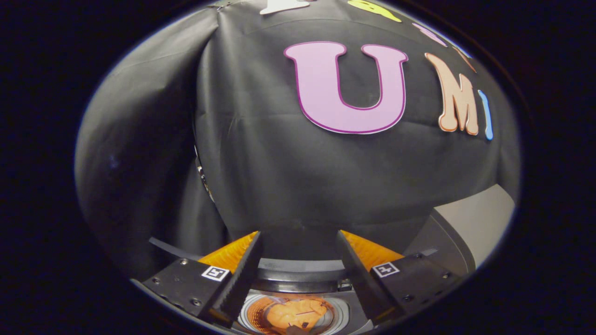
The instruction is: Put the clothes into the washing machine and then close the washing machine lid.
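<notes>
orange clothes (295, 314) already lie in the washing machine (298, 274) drum below the gripper (298, 265), jaws apart and empty, so closing the grey lid (465, 228) seems next.

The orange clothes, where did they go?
In the gripper view, the orange clothes lie down inside the washing machine's round drum, seen low between the open fingers of the gripper, which hold nothing.

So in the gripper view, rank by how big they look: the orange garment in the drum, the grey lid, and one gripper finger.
1. Grey lid, raised beyond the fingers.
2 or 3. One finger of the open gripper and the orange garment in the drum look alike; the finger's nearness to the camera leaves that order unsure.
</notes>
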Demonstrator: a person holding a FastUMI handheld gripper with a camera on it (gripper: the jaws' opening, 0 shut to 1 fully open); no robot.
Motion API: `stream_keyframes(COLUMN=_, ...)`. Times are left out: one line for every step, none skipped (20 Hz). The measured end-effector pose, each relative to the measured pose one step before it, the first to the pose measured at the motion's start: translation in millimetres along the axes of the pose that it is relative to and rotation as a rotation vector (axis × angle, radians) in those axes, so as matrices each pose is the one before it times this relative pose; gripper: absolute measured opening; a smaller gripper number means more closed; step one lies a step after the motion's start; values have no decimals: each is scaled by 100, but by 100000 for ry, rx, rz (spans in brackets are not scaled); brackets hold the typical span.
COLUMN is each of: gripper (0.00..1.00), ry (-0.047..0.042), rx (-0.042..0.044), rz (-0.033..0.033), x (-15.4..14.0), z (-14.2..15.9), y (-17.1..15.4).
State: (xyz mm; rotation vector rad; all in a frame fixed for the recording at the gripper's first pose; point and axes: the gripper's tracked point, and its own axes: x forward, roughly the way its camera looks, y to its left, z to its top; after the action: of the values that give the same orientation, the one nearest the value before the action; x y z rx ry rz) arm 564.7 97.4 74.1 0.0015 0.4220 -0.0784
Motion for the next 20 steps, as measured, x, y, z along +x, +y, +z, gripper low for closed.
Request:
stream_keyframes(gripper=96, ry=-823, rx=-84, rz=106, x=-279, z=-67, y=54)
stream_keyframes(gripper=96, ry=-639, rx=106, rz=181, x=-216, z=-248, y=-22)
stream_keyframes(gripper=96, ry=-255, rx=-108, rz=198, x=-363, z=-176, y=10)
stream_keyframes(gripper=96, ry=36, rx=63, rz=186, x=-227, z=-165, y=74)
stream_keyframes(gripper=96, ry=236, rx=-206, rz=417, x=-273, z=-279, y=76)
stream_keyframes(gripper=96, ry=417, rx=78, rz=688, x=-206, z=-269, y=-7)
stream_keyframes(gripper=96, ry=-315, rx=310, rz=697, x=-364, z=-199, y=112)
stream_keyframes(gripper=96, ry=-443, rx=76, rz=500, x=-301, z=-238, y=79)
stream_keyframes(gripper=96, ry=-291, rx=-233, rz=409, x=-298, z=-386, y=65)
stream_keyframes(gripper=95, ry=11, rx=54, rz=525, x=-298, z=-319, y=125)
stream_keyframes(gripper=96, ry=167, rx=19, rz=664, x=-261, z=-503, y=102)
stream_keyframes(gripper=96, ry=476, rx=200, rz=980, x=-360, z=-449, y=173)
stream_keyframes(gripper=96, ry=1347, rx=226, rz=474, x=-192, z=-682, y=-25)
stream_keyframes(gripper=96, ry=99, rx=198, rz=368, x=-301, z=-433, y=38)
stream_keyframes(gripper=96, ry=-163, rx=210, rz=48, x=-330, z=-632, y=3)
stream_keyframes(gripper=97, ry=-383, rx=-231, rz=387, x=177, z=-106, y=-97)
stream_keyframes(gripper=96, ry=-920, rx=-740, rz=112, x=-240, z=-272, y=-40)
stream_keyframes(gripper=97, ry=-1273, rx=-170, rz=1289, x=-986, z=-689, y=172)
stream_keyframes(gripper=97, ry=-2657, rx=88, rz=1029, x=-1239, z=-537, y=629)
stream_keyframes(gripper=97, ry=-2324, rx=-12, rz=863, x=-865, z=-102, y=226)
